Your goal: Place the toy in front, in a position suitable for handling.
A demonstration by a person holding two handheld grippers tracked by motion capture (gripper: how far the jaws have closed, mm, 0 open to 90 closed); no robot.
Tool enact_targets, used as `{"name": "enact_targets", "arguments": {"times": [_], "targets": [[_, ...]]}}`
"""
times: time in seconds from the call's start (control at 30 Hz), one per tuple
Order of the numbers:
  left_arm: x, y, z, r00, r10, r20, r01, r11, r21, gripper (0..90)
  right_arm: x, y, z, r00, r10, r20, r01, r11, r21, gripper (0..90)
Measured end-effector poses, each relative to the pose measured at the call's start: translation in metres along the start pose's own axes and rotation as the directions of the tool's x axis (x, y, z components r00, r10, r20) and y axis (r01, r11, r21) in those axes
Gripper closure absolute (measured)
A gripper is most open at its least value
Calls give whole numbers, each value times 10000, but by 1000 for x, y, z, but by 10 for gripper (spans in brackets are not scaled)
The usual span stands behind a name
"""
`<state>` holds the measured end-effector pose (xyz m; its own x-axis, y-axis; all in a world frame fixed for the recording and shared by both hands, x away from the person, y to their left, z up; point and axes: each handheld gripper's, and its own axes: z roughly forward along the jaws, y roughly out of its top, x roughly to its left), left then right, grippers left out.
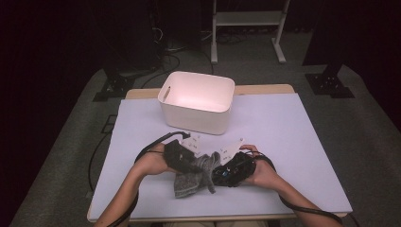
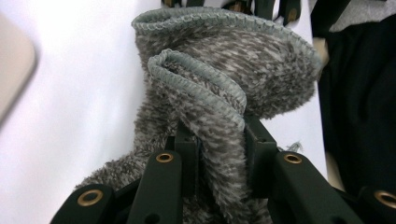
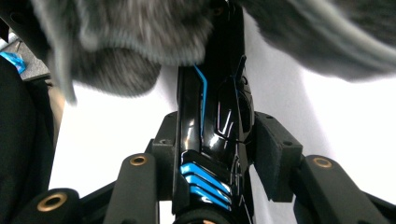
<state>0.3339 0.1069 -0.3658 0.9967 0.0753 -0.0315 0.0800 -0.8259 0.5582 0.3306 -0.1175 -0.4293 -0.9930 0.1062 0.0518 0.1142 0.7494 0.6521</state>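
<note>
Our left tool (image 2: pixel 217 154) is squeezed tight on the rim of a fuzzy grey sock (image 2: pixel 210 88). The rim is folded over between its two black jaws, and the sock opens like a mouth just past the tips.

Our right tool (image 3: pixel 215 140) is shut on a shiny black thing with blue stripes (image 3: pixel 212 135). It looks like a toy or a gadget, but we cannot tell just what it is. The black thing sticks out ahead of this tool, and its far end goes up into the grey sock hanging right over the tips.

From the high view, both tools meet in the middle, the left tool (image 1: pixel 182 158) on one side of the sock (image 1: pixel 194 177) and the right tool (image 1: pixel 231 170) on the other. The sock droops down onto the white surface (image 1: pixel 293 142) just under them.

A bit farther out, past both tools, stands a white bin (image 1: pixel 196 101).

We think we are putting the black thing into the sock. The sock is held open and the tip looks like it is going in. We judge that pushing it all the way in is left, and maybe dropping it into the bin after.
</note>
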Motion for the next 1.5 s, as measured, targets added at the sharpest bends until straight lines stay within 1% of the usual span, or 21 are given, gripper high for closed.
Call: {"name": "enact_targets", "arguments": {"times": [0.1, 0.13, 0.2, 0.27, 0.33, 0.4, 0.5, 0.63, 0.67, 0.7, 0.77, 0.83, 0.87, 0.9, 0.93, 1.03, 1.2, 1.23, 1.27, 1.3, 1.5], "targets": [[0, -12, -3, 9998, -161, -103, 161, 9999, 5, 719, 0, -2, -2, 10000, 9, 35, -9, 10000, 18, 555], [0, -17, -5, 9994, -288, -176, 289, 9996, 25, 718, 0, -3, -3, 10000, 22, 33, -22, 10000, 18, 555], [1, -24, -9, 9987, -442, -234, 442, 9990, -31, 718, -2, -6, -5, 9999, 141, -36, -141, 9999, -15, 554], [1, -27, -10, 9982, -559, -210, 555, 9983, -185, 718, -2, -7, -5, 9998, 202, -77, -202, 9998, -50, 552], [0, -26, -10, 9987, -484, -174, 480, 9986, -204, 718, -3, -7, -5, 9992, 372, -117, -373, 9993, -70, 543], [0, -24, -8, 9989, -438, -139, 435, 9988, -218, 718, -3, -8, -7, 9989, 467, -1, -467, 9987, -185, 479], [-1, -18, -5, 9996, -293, -54, 292, 9992, -270, 716, -2, -12, -14, 9981, 613, -19, -613, 9975, -352, 466], [-3, -3, 3, 9999, 54, 92, -52, 9997, -231, 716, 3, -21, -22, 9971, 726, 225, -715, 9964, -444, 466], [-4, 2, 6, 9997, 215, 149, -212, 9996, -162, 716, 3, -24, -23, 9968, 740, 292, -726, 9963, -463, 470], [-5, 6, 8, 9993, 324, 167, -322, 9994, -93, 714, 4, -27, -24, 9965, 758, 364, -740, 9961, -479, 480], [-6, 13, 11, 9988, 463, 165, -464, 9989, 31, 713, 4, -29, -24, 9955, 902, 281, -886, 9946, -538, 521], [-6, 21, 13, 9978, 648, 171, -650, 9978, 115, 713, 4, -30, -21, 9952, 948, 244, -938, 9948, -397, 525], [-7, 25, 14, 9971, 733, 205, -735, 9972, 133, 713, 5, -30, -18, 9958, 877, 252, -866, 9954, -408, 527], [-8, 29, 15, 9960, 847, 271, -851, 9963, 142, 713, 6, -30, -16, 9958, 882, 249, -872, 9954, -387, 530], [-9, 33, 17, 9950, 936, 355, -940, 9955, 101, 713, 7, -29, -15, 9962, 795, 359, -782, 9962, -378, 567], [-11, 46, 24, 9901, 1317, 486, -1329, 9909, 210, 713, 8, -26, -13, 9967, 644, 500, -629, 9975, -312, 565], [-14, 69, 41, 9820, 1689, 843, -1706, 9853, 133, 713, 10, -26, -12, 9962, 685, 537, -664, 9969, -413, 564], [-13, 72, 44, 9793, 1825, 874, -1854, 9823, 268, 713, 10, -26, -12, 9962, 653, 573, -632, 9973, -386, 564], [-14, 75, 48, 9784, 1868, 889, -1914, 9804, 461, 713, 10, -27, -12, 9965, 581, 597, -557, 9976, -410, 565], [-13, 76, 50, 9783, 1867, 897, -1918, 9800, 523, 710, 10, -27, -13, 9963, 605, 616, -580, 9975, -409, 566], [-10, 66, 41, 9848, 1586, 710, -1621, 9857, 454, 711, 8, -30, -16, 9962, 684, 538, -663, 9971, -384, 574]]}}
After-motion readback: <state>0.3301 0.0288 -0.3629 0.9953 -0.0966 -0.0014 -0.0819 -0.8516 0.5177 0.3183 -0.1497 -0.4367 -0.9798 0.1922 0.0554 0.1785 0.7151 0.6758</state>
